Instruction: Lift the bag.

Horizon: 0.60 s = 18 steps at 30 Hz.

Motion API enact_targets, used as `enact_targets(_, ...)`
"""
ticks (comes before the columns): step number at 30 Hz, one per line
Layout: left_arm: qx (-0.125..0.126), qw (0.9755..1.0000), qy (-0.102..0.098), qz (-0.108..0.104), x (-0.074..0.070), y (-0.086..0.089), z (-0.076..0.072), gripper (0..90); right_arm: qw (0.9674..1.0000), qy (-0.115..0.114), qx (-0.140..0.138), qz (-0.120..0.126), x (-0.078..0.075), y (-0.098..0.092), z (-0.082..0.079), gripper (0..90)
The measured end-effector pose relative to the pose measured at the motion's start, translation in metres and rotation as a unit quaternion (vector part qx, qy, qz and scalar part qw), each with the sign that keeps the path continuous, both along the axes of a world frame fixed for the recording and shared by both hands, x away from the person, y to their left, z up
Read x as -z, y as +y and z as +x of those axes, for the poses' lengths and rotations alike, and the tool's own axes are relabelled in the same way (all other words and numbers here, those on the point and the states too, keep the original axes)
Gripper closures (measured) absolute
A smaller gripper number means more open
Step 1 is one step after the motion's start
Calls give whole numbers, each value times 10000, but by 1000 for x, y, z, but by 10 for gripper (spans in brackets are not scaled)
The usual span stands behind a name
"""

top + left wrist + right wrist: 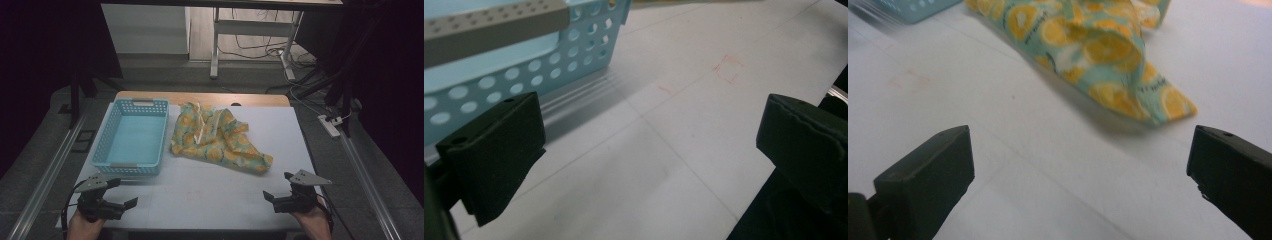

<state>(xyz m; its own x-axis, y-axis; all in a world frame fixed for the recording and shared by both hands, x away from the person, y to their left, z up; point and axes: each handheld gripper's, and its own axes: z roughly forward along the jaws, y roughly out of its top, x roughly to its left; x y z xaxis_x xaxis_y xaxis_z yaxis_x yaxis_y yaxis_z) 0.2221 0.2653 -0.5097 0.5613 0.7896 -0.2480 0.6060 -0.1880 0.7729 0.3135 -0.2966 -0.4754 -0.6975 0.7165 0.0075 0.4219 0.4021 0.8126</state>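
White table (210, 190) space is kept between both tongs, left tongs (116, 196) and right tongs (278, 192), held released, so the crumpled lemon-print cloth (216, 137) beside the blue basket (131, 165) can be approached.

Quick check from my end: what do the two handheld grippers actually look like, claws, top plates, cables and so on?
Both are black. The left gripper and right gripper each carry a grey three-cornered plate on top, and a dark cable trails back from each past the hand. Each claw has two chunky black wedge-shaped pads with matte faces; small holes show near the upper edges. I see no sleeves.
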Motion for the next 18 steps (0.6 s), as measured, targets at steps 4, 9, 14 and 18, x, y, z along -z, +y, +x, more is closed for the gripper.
enact_targets(4,-51,9999,104,-4,6,5,-4,0,9999,76,106,-102,8,-7,-6,0)
enact_targets(9,-91,9996,238,102,12,7,-8,0,9993,232,227,-164,17,-16,-12,0)
enact_targets(14,-188,9988,342,297,12,7,-11,0,9979,533,297,-224,27,-23,-15,0)
enact_targets(18,-277,9981,446,307,12,7,-9,0,9978,550,357,-140,27,-25,-15,0)
